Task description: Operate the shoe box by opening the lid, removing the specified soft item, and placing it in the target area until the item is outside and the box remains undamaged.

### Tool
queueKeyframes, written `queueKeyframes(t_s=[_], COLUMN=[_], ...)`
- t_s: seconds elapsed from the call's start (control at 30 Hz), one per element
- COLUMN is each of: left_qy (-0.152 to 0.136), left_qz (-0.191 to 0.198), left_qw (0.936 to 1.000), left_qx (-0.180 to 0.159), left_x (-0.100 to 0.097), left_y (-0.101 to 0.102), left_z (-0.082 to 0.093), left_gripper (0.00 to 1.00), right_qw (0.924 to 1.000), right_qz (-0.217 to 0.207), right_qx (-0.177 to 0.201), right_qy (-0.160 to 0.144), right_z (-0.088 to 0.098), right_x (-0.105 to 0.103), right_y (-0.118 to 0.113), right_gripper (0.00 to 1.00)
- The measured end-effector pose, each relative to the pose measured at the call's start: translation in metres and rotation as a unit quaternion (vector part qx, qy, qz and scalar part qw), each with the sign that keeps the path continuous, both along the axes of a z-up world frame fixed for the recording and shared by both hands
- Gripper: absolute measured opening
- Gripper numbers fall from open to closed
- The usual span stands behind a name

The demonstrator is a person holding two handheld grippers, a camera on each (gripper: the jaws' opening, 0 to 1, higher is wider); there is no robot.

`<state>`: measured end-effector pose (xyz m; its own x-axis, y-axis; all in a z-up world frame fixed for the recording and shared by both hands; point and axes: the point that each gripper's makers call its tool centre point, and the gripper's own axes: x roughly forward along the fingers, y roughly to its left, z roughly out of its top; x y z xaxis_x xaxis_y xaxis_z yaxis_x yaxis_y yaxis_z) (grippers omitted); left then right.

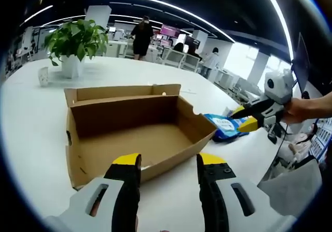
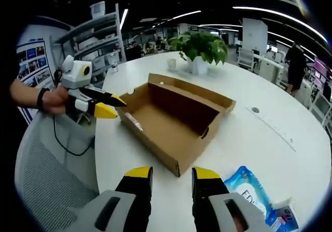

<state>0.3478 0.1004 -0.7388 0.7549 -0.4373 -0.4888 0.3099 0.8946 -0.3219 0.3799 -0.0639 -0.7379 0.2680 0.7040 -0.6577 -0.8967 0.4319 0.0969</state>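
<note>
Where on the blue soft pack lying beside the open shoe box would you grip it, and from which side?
Grip the blue soft pack across its edge nearest the right gripper. It lies flat on the white table, clear of the shoe box, so I would come from the open table side, low, jaws straddling the thin edge.

Blue wipes pack point(image 2: 254, 191) cut off at the lower right corner of the right gripper view, print too small to read; in the left gripper view, half hidden behind the shoe box point(image 1: 136, 130) wall and the right gripper point(image 1: 248, 119) tips (grip on it impossible to judge). Left gripper point(image 2: 106, 106) jaw gap unclear against the box's end flap. Table point(image 1: 31, 123) near edge lost below both views. Small cup point(image 1: 43, 76) beside the potted plant point(image 1: 74, 42) too blurred to identify further. Distant people reduced to dark shapes.
</note>
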Motion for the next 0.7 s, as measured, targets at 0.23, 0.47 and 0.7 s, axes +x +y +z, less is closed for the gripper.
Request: queueKeyframes(t_s=[0.23, 0.47, 0.7], left_qy=[-0.004, -0.011, -0.010], left_qz=[-0.015, -0.028, -0.033], left_qw=[0.9999, 0.9996, 0.9994], left_qx=[0.006, 0.002, 0.003], left_x=[-0.001, -0.001, 0.001], left_y=[-0.007, -0.013, -0.010], left_z=[0.002, 0.007, 0.007], left_gripper=[0.43, 0.43, 0.43], right_qw=[0.9999, 0.9998, 0.9997], right_qz=[-0.004, -0.013, -0.023], right_qx=[0.011, 0.010, 0.009], right_qy=[0.008, 0.007, 0.006], right_z=[-0.004, -0.003, -0.003], right_x=[-0.018, -0.023, -0.029], right_y=[0.016, 0.013, 0.009], right_gripper=[0.27, 0.27, 0.27])
